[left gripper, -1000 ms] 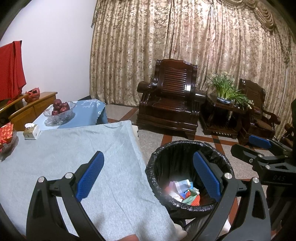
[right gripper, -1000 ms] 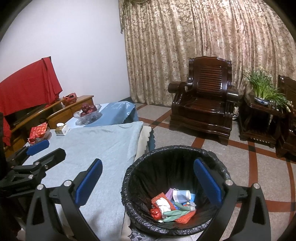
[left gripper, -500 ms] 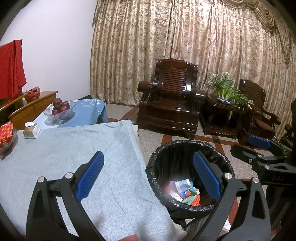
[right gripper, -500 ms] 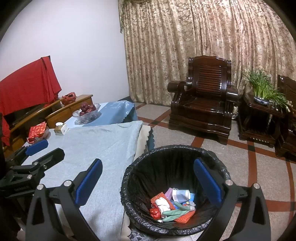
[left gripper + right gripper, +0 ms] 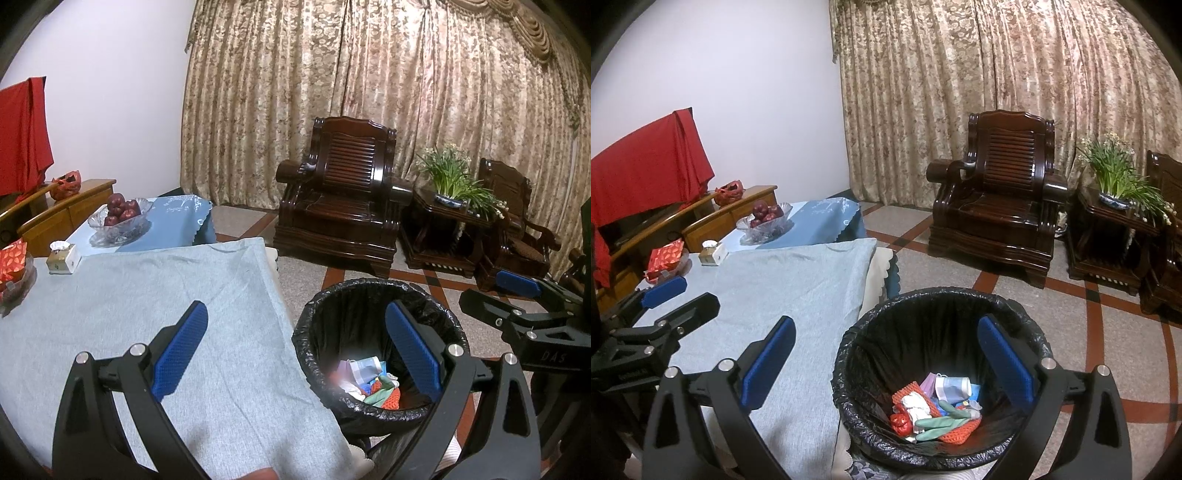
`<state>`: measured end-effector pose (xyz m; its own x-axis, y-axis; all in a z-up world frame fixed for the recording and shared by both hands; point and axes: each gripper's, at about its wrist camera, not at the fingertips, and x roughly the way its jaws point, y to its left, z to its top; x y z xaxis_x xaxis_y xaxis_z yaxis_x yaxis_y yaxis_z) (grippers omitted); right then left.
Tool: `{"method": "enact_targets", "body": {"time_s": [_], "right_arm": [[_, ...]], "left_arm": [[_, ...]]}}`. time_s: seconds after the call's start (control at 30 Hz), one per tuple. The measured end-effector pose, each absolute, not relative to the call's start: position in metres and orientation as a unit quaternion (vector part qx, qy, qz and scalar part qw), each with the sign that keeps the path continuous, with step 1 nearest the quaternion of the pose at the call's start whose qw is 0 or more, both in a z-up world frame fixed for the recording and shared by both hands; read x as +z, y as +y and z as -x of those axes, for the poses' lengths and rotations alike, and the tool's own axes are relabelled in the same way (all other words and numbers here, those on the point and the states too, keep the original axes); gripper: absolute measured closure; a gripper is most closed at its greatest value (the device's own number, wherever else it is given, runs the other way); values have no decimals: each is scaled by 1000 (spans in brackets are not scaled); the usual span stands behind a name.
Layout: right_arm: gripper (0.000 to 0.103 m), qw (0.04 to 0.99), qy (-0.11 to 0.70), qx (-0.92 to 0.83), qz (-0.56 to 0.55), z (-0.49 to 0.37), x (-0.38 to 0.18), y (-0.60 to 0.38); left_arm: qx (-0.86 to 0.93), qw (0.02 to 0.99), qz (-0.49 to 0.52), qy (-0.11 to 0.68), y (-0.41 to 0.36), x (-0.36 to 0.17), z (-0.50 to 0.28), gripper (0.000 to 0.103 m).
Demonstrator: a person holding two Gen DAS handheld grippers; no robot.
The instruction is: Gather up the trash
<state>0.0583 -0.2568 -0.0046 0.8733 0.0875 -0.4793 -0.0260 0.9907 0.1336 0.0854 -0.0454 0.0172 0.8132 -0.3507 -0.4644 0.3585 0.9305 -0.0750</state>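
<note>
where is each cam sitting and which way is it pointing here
Left wrist: sits on the left gripper, above the table's grey cloth, facing the curtains; its own open fingers frame the view and the right gripper shows at right.
Right wrist: sits on the right gripper, above the bin, same heading; its open fingers show, with the left gripper at left.
Shared: bin with trash, cloth, armchair, fruit bowl.

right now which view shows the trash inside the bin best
The right wrist view: it looks down into the bin, so the trash lies unobstructed. In the left wrist view the pile is partly blurred and cut off by the near rim.
</note>
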Motion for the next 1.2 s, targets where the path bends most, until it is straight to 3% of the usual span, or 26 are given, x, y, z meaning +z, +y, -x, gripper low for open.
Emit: {"method": "enact_targets", "body": {"time_s": [1.2], "right_arm": [[6,966,252,29,-60,-60,-4,-255]], "left_arm": [[-186,952,-7,242,-44,19,-85,9]]}}
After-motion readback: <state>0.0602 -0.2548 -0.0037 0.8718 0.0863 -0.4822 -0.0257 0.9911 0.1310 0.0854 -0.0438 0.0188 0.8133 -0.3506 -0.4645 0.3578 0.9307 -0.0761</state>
